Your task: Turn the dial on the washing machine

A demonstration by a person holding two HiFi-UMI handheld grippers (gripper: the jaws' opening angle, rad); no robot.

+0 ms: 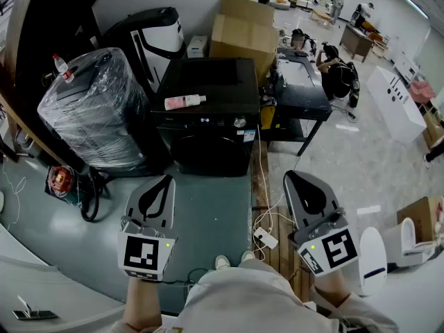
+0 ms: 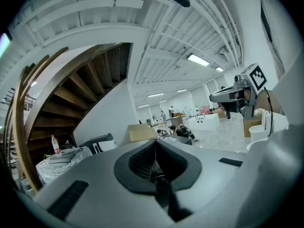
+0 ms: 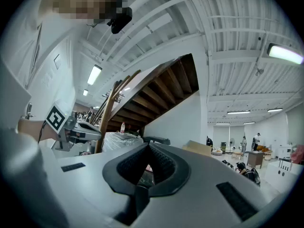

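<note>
Lettering on the black washing machine (image 1: 208,127) is too small to be read; only a small lit display and a round dial (image 1: 240,123) are made out on its front panel. Black-and-white square markers are carried on the cubes of both tools.

The machine is stood on a grey-green floor (image 1: 208,214) in a large white hall, near a wooden staircase (image 2: 90,84) and well ahead of the person. A pink and white bottle (image 1: 185,102) is laid on its side on the machine's top. A plastic-wrapped appliance (image 1: 94,113) is set just to the machine's left, with a red-capped bottle (image 1: 61,66) stood on it. Closed cardboard boxes (image 1: 243,30) are stacked behind, and a black desk (image 1: 305,99) is placed to the right.

The left hand-held gripper (image 1: 165,180) and the right hand-held gripper (image 1: 291,177) are held low, well short of the dial, each with its jaws pressed together and nothing between them.
</note>
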